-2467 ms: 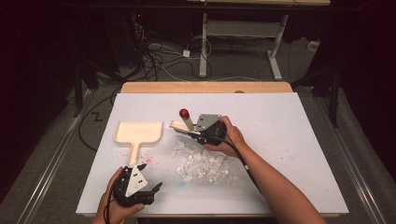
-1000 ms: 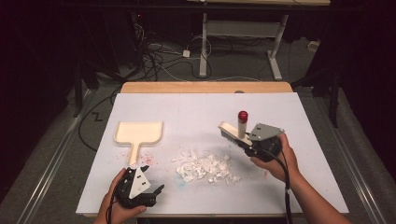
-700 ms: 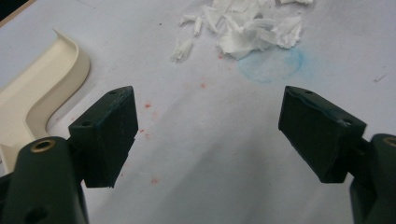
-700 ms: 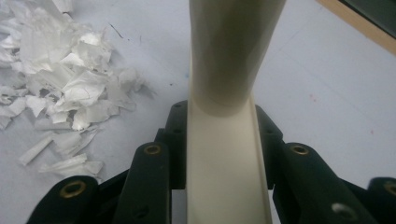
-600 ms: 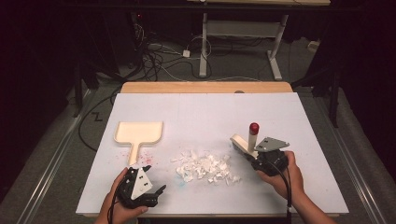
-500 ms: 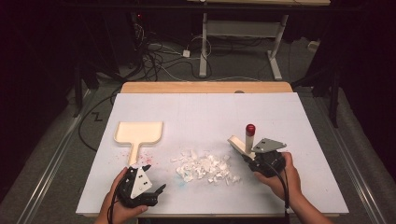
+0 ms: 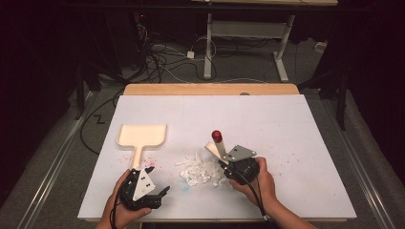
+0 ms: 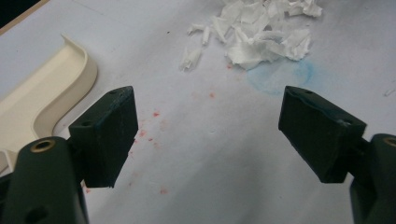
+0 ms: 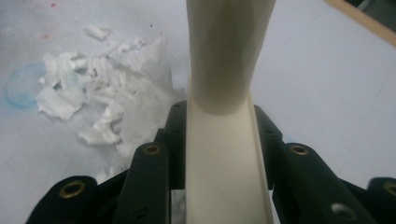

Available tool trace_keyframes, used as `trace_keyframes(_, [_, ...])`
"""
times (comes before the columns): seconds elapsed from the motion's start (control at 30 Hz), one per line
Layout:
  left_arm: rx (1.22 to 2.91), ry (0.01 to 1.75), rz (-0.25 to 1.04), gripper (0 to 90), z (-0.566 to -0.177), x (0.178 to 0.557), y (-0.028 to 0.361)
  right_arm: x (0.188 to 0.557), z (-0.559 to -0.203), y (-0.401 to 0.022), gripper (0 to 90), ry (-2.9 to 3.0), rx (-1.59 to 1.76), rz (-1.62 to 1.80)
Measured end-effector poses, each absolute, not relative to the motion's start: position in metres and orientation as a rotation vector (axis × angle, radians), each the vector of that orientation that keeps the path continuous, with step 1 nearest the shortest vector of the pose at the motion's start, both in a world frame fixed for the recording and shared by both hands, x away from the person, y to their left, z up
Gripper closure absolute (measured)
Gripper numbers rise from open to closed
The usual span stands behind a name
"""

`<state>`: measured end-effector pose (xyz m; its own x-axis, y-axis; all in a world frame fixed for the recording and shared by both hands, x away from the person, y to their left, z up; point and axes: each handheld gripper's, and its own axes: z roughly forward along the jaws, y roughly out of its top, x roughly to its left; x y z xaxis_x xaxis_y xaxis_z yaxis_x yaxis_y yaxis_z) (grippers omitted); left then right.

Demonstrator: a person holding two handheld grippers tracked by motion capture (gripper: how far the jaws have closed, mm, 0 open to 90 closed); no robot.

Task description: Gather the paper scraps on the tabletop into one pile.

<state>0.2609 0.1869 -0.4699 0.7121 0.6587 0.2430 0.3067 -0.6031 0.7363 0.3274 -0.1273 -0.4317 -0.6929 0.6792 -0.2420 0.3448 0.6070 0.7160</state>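
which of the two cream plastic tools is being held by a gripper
The cream brush with the red-tipped handle, clamped in the right gripper beside the white paper scraps. The flat cream dustpan lies free on the table, ahead of the open left gripper.

Setting: a lab or test workspace. Indicators: a white-covered desk (image 7: 286,143) on a wooden top, loose cables (image 7: 162,62) trailing across the grey floor (image 7: 57,143), a metal-legged frame (image 7: 248,33) behind, and dark surroundings.
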Motion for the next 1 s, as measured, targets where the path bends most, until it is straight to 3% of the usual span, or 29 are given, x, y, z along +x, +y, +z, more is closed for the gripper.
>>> trace_keyframes(0.17, [2.23,0.722,0.675,18.9,-0.469,0.258,0.185,0.334,-0.42,-0.134,67.8,2.301,0.818,0.96])
trace_keyframes(0.43, [2.218,0.748,0.683,19.0,-0.47,0.257,0.188,0.325,-0.385,-0.202,67.8,2.275,0.792,1.089])
trace_keyframes(0.77, [2.239,0.746,0.681,18.9,-0.471,0.258,0.185,0.284,-0.394,-0.283,67.8,2.476,0.721,1.05])
trace_keyframes(1.0, [2.249,0.746,0.683,18.9,-0.471,0.258,0.184,0.268,-0.413,-0.289,67.8,2.625,0.649,1.01])
